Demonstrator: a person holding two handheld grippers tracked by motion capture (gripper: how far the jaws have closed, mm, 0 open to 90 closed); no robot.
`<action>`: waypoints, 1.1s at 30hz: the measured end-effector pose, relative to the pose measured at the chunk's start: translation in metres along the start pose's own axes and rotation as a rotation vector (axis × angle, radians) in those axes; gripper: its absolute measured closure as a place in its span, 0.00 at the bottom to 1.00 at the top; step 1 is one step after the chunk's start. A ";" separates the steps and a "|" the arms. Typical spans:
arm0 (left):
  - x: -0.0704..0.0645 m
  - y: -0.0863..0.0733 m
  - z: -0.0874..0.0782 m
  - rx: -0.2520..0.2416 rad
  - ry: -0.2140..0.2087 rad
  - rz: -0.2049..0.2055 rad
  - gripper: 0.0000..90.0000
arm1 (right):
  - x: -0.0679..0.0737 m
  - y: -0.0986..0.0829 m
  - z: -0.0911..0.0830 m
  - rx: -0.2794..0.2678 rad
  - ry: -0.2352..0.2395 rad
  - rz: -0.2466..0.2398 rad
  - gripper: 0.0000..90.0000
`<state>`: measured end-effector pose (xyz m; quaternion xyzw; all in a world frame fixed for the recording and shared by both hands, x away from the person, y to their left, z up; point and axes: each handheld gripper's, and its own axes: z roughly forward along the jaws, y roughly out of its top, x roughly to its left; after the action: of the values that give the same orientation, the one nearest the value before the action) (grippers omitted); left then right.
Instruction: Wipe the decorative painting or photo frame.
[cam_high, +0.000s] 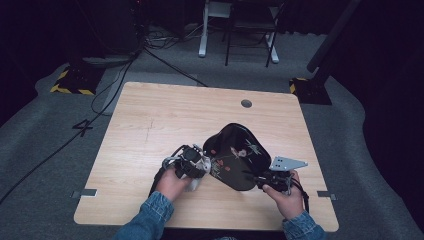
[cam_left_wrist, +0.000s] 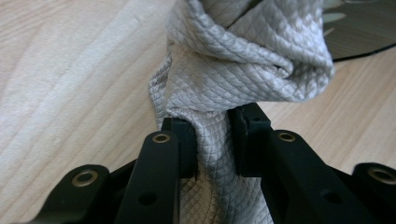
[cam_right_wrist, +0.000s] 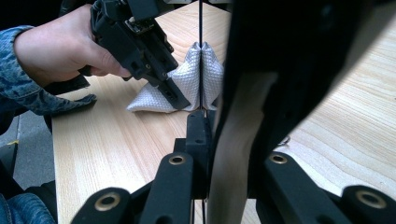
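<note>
Work in hand: a glossy black lacquered tray with painted flower motifs (cam_high: 235, 152) is held tilted on edge while a pale grey diamond-weave cloth (cam_left_wrist: 243, 60) is brought to its face; judged to be a wiping job.
Left claw (cam_high: 202, 165): clamped on a bunched neck of the cloth; in the left gripper view the weave is pinched tight between both black jaws, the rest balled up ahead of them.
Right claw (cam_high: 260, 179): clamped on the tray's near right rim; in the right gripper view the rim is seen edge-on between the jaws, with no gap visible.
Tray position: centre-right of the light wooden surface (cam_high: 150, 125), lower edge resting on it, the rest raised and leaning.
Tray long axis: runs from the far left corner down to the near right, where it is gripped.
Key relation: the cloth lies just left of the tray's left edge, touching or nearly touching; exact contact cannot be told.
Direction for the coming move: tray face lies to the right of the left claw, so a rightward sweep along the long axis is called for.
Nearer hand: the left, since the right is taken up with holding.
Risk: tray may slip in the rim grip if pressed hard.
</note>
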<state>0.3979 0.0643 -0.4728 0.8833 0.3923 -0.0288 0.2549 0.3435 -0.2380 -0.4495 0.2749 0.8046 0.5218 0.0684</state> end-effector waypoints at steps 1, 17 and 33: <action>-0.001 0.000 0.000 -0.001 -0.001 0.003 0.82 | 0.000 0.000 0.000 -0.001 0.000 0.001 0.89; -0.003 -0.013 -0.032 -0.076 -0.084 0.009 0.82 | 0.000 -0.001 -0.002 -0.016 -0.007 0.004 0.83; -0.018 -0.032 -0.037 -0.024 -0.095 0.071 0.82 | 0.004 0.004 -0.016 -0.078 -0.068 0.008 0.50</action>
<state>0.3576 0.0876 -0.4502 0.8913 0.3484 -0.0568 0.2846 0.3358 -0.2476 -0.4381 0.2928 0.7798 0.5434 0.1044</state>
